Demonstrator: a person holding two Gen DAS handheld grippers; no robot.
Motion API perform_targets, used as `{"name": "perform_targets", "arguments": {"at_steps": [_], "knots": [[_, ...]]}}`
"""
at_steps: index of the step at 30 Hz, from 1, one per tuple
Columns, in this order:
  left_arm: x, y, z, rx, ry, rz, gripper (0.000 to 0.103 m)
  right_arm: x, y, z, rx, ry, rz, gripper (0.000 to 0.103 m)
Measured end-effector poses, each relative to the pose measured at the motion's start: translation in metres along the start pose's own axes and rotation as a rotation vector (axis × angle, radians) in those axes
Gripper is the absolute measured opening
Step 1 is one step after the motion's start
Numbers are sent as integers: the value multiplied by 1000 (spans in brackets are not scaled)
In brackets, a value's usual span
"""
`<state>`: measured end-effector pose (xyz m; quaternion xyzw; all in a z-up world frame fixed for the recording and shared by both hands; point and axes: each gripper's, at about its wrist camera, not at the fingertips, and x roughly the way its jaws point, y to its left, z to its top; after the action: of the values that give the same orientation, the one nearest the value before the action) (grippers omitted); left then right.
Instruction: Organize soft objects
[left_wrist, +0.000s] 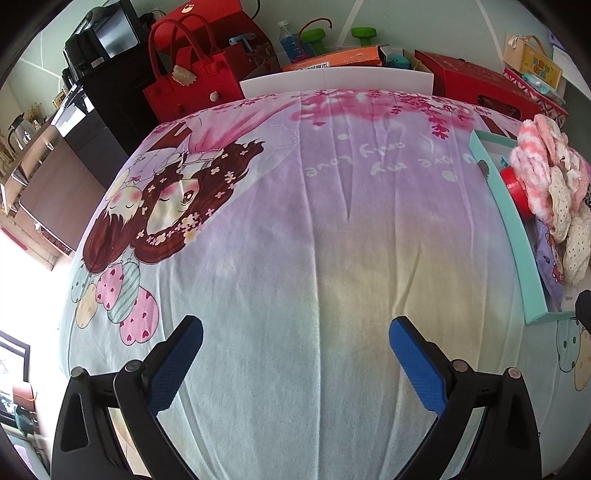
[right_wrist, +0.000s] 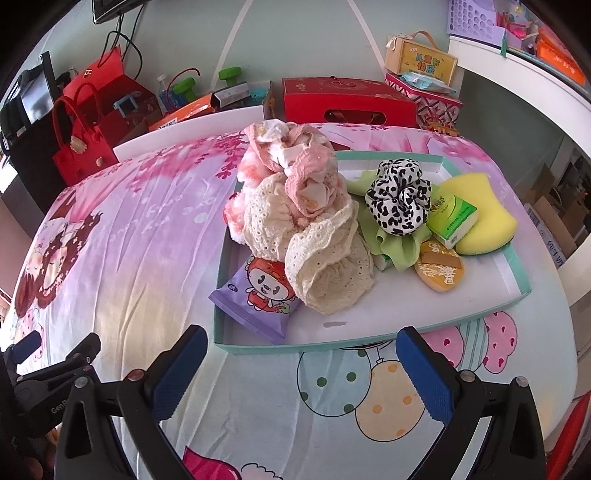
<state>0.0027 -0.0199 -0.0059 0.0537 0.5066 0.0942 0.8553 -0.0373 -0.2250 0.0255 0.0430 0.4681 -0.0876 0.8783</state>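
Right wrist view looks down on a shallow teal tray (right_wrist: 369, 345) lying on a cartoon-printed cloth (right_wrist: 129, 236) that covers the counter. All the soft things in sight lie inside that tray: a heap of cream eyelet and pink fabric pieces (right_wrist: 306, 221) piled at its left half, a black-and-white spotted scrunchie (right_wrist: 399, 197) just right of the heap, a green frilly cloth (right_wrist: 391, 247) under the scrunchie, a yellow sponge (right_wrist: 487, 218) at the tray's right wall, a green tissue pack (right_wrist: 452, 218) touching the sponge, a purple packet with a cartoon bear (right_wrist: 258, 295) at the tray's near-left corner, and a gold oval piece (right_wrist: 439, 266) in front of the tissue pack.

The cloth outside the tray carries no loose soft item in either view. That fits either a gathered pile at the end of the job or a jumble waiting to be sorted out of the tray; the heap is loose and unfolded, so I cannot settle which.

The right hand-held gripper (right_wrist: 299, 373) hovers in front of the tray's near wall, jaws spread wide and empty. The left hand-held gripper (left_wrist: 295, 365) hangs over bare cloth to the left of the tray (left_wrist: 517, 236), also spread wide and empty.

Writing: the cloth shows upside-down script, partly "only love". A box behind the tray (right_wrist: 421, 61) bears Chinese characters, seemingly "儿童节快乐". The tissue pack's print is too small to read.
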Motion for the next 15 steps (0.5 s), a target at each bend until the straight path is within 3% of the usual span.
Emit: {"name": "perform_targets", "arguments": {"at_steps": [15], "knots": [[1, -3, 0, 16, 1, 7, 101, 3, -4, -1, 1, 12, -10, 103]]}}
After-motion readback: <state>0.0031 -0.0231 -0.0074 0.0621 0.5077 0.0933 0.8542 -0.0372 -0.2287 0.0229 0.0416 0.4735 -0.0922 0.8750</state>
